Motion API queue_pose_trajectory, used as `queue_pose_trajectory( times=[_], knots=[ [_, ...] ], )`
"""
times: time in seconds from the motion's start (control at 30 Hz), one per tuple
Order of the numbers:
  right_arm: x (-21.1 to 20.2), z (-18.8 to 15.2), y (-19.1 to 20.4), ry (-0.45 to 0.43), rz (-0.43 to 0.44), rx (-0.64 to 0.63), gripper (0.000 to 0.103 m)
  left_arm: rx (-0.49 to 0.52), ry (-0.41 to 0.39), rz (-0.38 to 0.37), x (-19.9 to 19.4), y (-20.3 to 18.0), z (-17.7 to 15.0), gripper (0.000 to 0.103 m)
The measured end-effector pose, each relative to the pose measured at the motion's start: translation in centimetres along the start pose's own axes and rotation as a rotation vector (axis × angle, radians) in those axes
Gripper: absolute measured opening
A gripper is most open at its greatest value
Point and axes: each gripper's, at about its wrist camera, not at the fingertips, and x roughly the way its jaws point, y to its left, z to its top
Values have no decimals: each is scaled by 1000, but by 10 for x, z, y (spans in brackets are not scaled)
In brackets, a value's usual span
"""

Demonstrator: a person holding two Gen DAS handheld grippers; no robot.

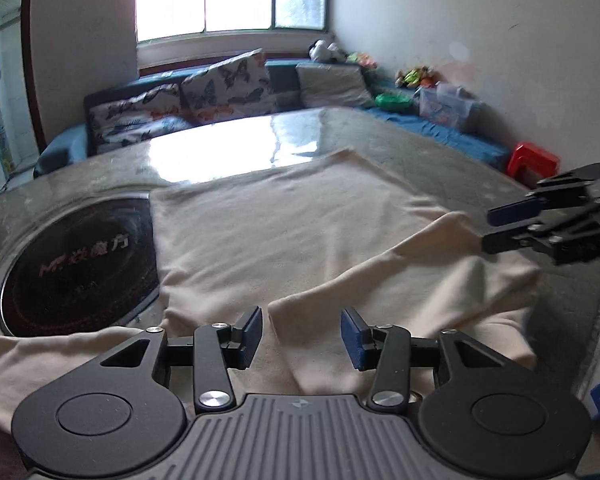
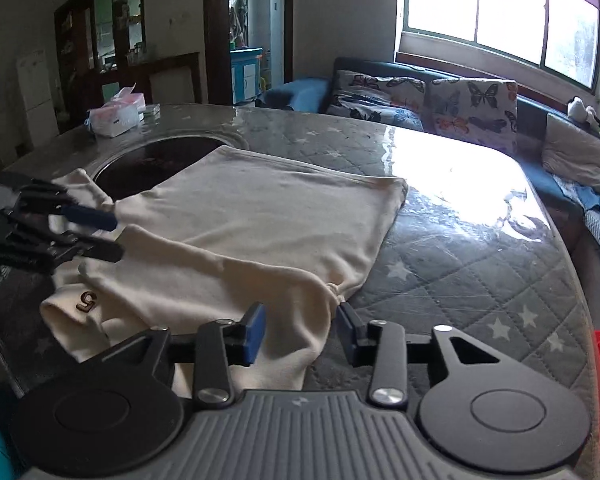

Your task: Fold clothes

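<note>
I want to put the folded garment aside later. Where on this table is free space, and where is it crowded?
Free: the quilted star-patterned table between the cream garment and the sofa, glossy under the window. Crowded: the garment overlaps the round black cooktop; a tissue pack sits behind it. The left gripper and right gripper hang open over the near edge.

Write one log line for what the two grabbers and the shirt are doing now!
cream shirt: flat on table | left gripper: open, empty | right gripper: open, over sleeve
</note>
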Motion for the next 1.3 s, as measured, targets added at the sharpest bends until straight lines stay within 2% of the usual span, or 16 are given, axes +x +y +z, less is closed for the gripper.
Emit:
queue_pose_trajectory(
  times=[0.07, 0.1, 0.13, 0.17, 0.23, 0.5, 0.57, 0.73, 0.8, 0.87, 1.03, 1.17, 1.3],
  knots=[
    [0, -1, 4, -11, 8, 1, 48, -12, 10, 12, 4, 0, -2, 44],
    [-1, -1, 4, -16, 6, 0, 49, -16, 8, 17, 3, 1, -2, 36],
    [-1, 0, 5, -20, 3, -2, 49, -21, 6, 21, 2, 2, -2, 20],
    [-2, 0, 5, -24, 3, 0, 49, -25, 4, 25, 1, 3, -2, 9],
    [-3, 0, 5, -31, 3, 6, 49, -35, 1, 34, -1, 5, -3, 4],
    [7, 1, 8, -35, 10, 26, 49, -74, -5, 62, -6, 13, -5, 5],
    [8, 3, 11, -46, 16, 23, 48, -88, 4, 58, -6, 15, -6, 13],
    [13, 3, 18, -40, 46, 18, 48, -94, -10, 70, -15, 15, -9, 23],
    [17, 0, 20, -18, 54, 17, 48, -83, -21, 59, -21, 13, -11, 32],
    [15, -3, 23, -9, 59, 10, 48, -44, -41, 28, -29, 6, -13, 52],
    [-1, -6, 23, -12, 50, 8, 50, 42, -47, -25, -38, -7, -21, 54],
    [-9, -11, 16, 0, 6, 23, 54, 57, -21, -25, -33, -8, -26, 54],
    [-14, -15, 15, -4, -15, 25, 65, 66, -11, -30, -32, -7, -28, 53]
  ],
)
